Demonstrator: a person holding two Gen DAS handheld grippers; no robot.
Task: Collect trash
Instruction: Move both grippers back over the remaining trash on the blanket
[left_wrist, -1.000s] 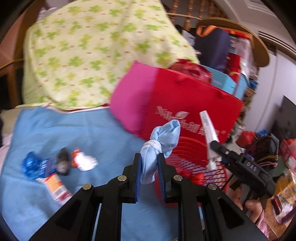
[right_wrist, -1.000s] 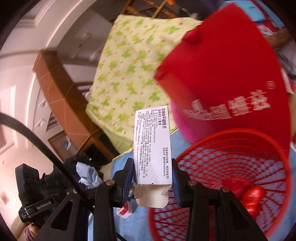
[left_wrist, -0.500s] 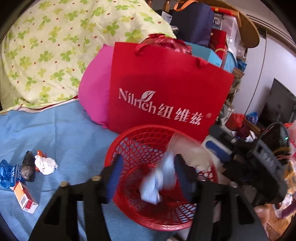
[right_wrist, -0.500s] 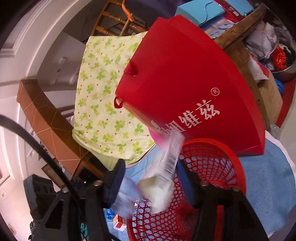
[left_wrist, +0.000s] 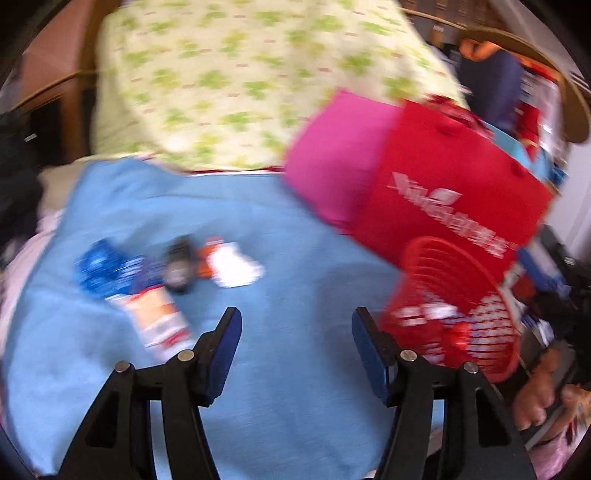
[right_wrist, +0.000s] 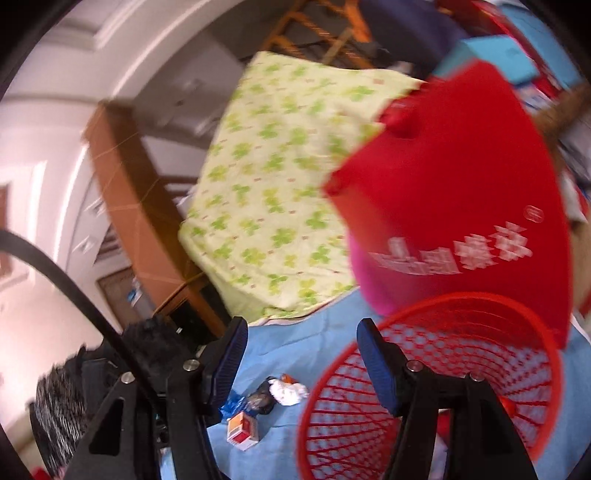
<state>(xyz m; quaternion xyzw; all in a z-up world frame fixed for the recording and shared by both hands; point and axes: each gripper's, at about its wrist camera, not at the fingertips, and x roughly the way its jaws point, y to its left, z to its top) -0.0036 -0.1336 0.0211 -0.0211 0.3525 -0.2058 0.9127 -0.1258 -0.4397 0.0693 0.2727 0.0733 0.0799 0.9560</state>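
Observation:
My left gripper (left_wrist: 295, 325) hangs over the blue cloth (left_wrist: 280, 229), its jaws opening with nothing between them. Loose trash lies just ahead to its left: a blue wrapper (left_wrist: 99, 273), a dark lump (left_wrist: 179, 269), a crumpled white paper (left_wrist: 232, 267) and an orange-and-white box (left_wrist: 159, 317). The red mesh basket (left_wrist: 458, 321) stands to its right with blurred white and red bits inside. My right gripper (right_wrist: 301, 336) is open and empty at the rim of the basket (right_wrist: 461, 306). The same white paper (right_wrist: 288, 391) and box (right_wrist: 242, 432) lie beyond its left finger.
A red paper bag (left_wrist: 454, 206) and a pink bag (left_wrist: 332, 155) stand behind the basket. A green clover quilt (left_wrist: 240, 81) is piled at the back. A person's hand (left_wrist: 535, 398) shows at the lower right. Cluttered shelves fill the far right.
Both grippers opened. The knotted blue cloth and the white carton dropped out of the jaws over the basket. The left gripper then swung left over the blue cloth.

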